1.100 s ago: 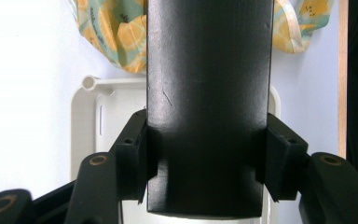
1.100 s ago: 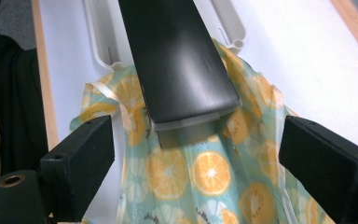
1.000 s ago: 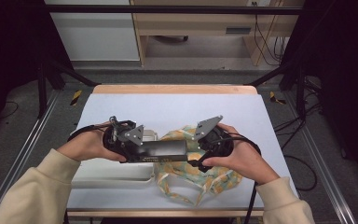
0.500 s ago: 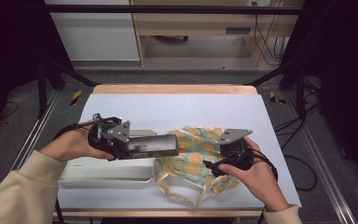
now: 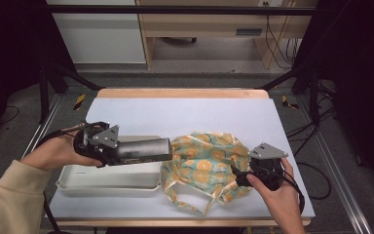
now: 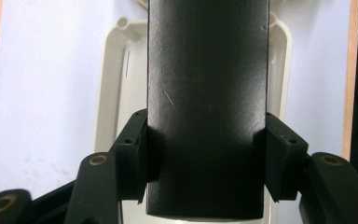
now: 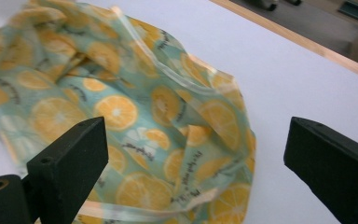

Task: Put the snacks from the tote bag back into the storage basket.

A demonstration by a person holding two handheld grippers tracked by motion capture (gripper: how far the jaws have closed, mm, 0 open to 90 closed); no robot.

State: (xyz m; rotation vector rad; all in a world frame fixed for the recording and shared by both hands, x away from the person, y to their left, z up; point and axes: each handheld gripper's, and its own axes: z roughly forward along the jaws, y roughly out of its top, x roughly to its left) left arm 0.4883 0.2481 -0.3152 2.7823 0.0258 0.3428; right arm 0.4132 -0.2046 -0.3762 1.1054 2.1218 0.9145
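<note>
Hands parted, left gripper [image 5: 126, 152] clamping black cylinder [image 5: 143, 149] (over tray [image 5: 78, 179]), right gripper [image 7: 196, 163] wide beside bag [image 5: 202, 161].

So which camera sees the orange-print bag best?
The high view: the whole orange-print bag lies on the table, handles too. The right gripper view shows a close piece of it between open jaws. The left gripper view looks at the black tube.

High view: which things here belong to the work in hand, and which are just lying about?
In the job:
dark cylinder, clamped by the left gripper
orange-print bag, by the open right gripper

Lying about:
white tray
</note>
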